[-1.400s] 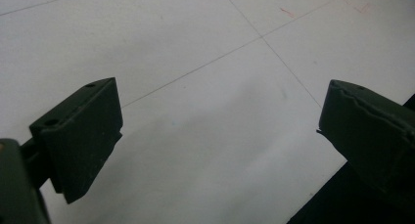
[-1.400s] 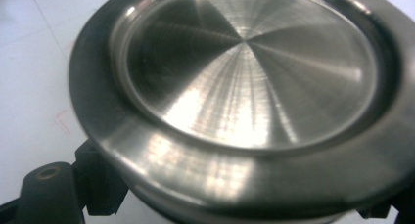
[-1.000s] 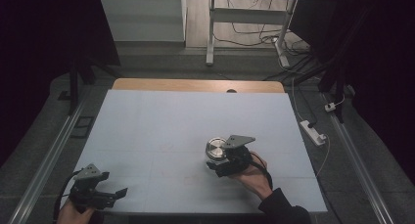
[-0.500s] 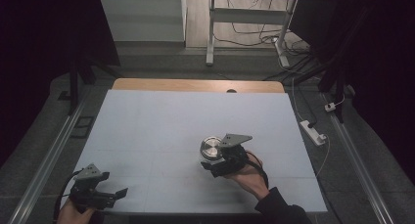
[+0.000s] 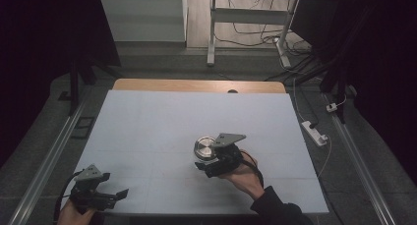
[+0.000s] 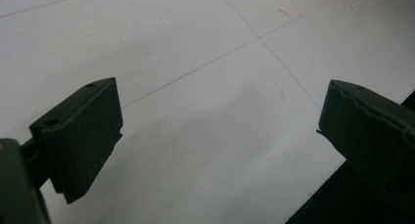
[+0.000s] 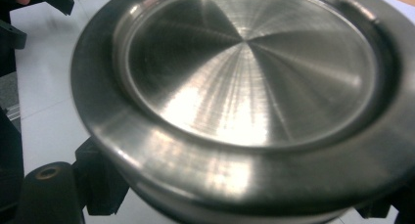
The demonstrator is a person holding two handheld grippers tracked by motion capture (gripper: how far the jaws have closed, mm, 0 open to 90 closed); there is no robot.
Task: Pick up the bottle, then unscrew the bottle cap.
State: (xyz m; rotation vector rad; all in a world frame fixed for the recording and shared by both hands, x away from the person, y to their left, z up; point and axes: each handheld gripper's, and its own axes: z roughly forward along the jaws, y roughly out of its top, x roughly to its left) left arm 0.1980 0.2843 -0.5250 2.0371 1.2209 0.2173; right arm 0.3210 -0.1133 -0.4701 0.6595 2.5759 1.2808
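Steel dish, round, shallow, sits right in front of the right gripper, clamped by its near rim betw. the jaws, w/ the brushed inner face turned up toward that gripper's camera. No long axis to speak of; it's a disc w/ a wide flat rim. In the high view the dish is at table centre, a bit right, just ahead of the right hand.

Left gripper is at the near-left corner of the table, well apart from the dish, jaws wide apart and nothing betw. them, only bare white tabletop under them.

Right hand is clearly the nearer one, so any next move w/ the dish turns on it. My guess: dish is being carried. White surface around it is open, nothing in the way. Farther off: wooden strip at the far edge, a power strip on the floor to the right, desk legs and cables beyond.
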